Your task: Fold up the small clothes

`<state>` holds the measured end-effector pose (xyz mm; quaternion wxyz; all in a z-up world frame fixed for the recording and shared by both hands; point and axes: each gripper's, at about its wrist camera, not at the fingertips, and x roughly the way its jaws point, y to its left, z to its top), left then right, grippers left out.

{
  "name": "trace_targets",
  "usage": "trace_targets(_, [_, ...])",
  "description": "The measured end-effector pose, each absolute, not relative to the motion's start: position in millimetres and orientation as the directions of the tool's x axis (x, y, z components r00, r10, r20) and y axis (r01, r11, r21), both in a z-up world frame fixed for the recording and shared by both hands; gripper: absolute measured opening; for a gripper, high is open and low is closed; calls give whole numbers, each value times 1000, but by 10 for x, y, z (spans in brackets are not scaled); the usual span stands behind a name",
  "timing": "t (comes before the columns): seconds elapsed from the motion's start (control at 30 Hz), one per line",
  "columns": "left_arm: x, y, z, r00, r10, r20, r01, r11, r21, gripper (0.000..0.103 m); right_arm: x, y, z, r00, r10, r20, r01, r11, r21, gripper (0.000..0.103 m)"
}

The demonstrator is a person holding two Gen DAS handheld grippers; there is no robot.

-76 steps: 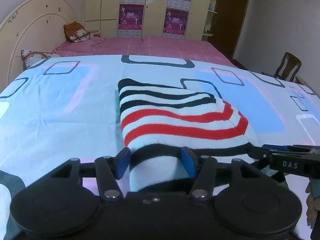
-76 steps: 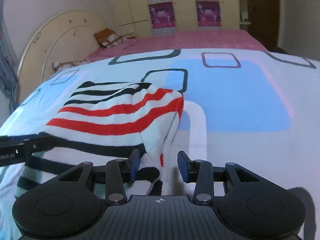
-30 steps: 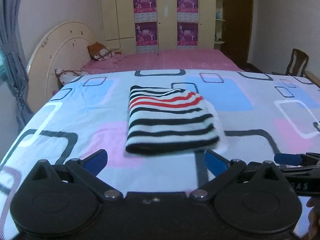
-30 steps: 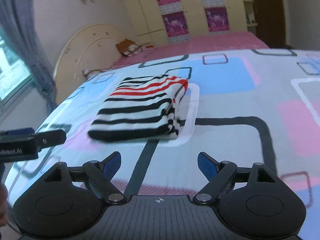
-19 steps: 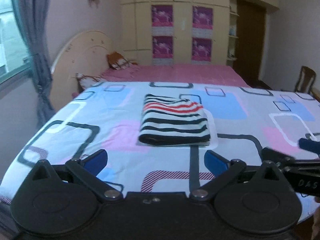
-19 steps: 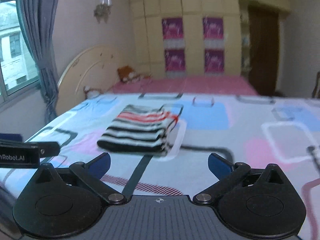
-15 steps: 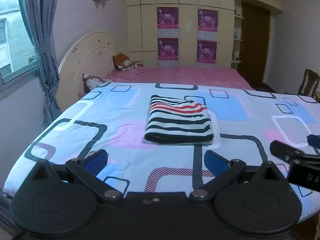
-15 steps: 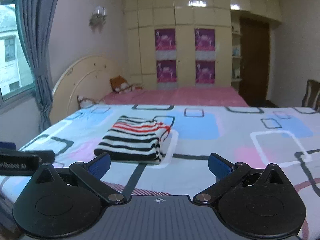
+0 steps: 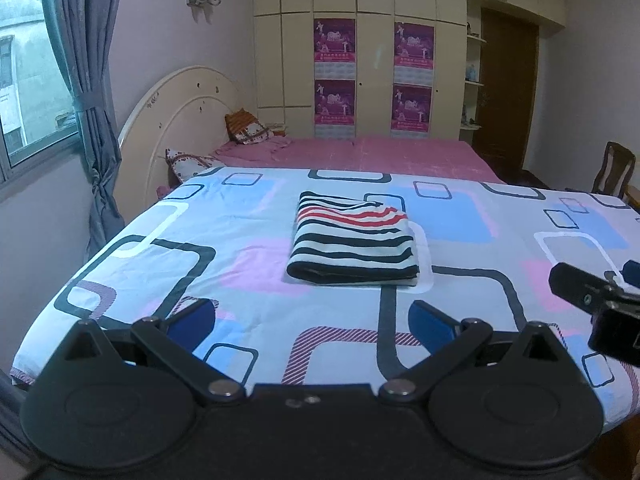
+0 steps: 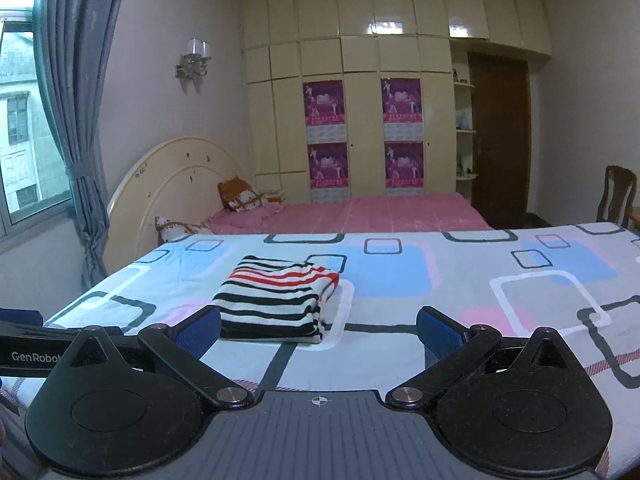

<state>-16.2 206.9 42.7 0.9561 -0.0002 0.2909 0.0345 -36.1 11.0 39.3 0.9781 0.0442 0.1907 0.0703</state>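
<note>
Both claws have pulled back from the striped cloth [image 9: 354, 238] and let it go. Now the left claw [image 9: 310, 322] has its blue fingers [image 9: 192, 320] wide apart, holding nothing. The right claw [image 10: 319, 332] is spread wide too, with nothing between its fingers [image 10: 438, 332]. The folded cloth lies flat in the middle of the bed [image 9: 500, 248], well away from the near edge.

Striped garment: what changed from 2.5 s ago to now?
Both grippers let go of the striped garment: the left gripper and right gripper opened wide and pulled back from it toward the bed's near edge. The garment stayed folded on the patterned sheet.
</note>
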Motion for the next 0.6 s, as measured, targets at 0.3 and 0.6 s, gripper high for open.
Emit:
trace_targets(0.3, [-154, 2076, 422, 827, 69, -558, -72, 997, 17, 103, -349, 127, 380, 915, 172, -366, -140, 984, 112, 103])
trace_targets(0.6, [-143, 2126, 421, 825, 82, -559, -88, 996, 15, 103, -282, 163, 363, 910, 189, -370, -157, 981, 115, 103])
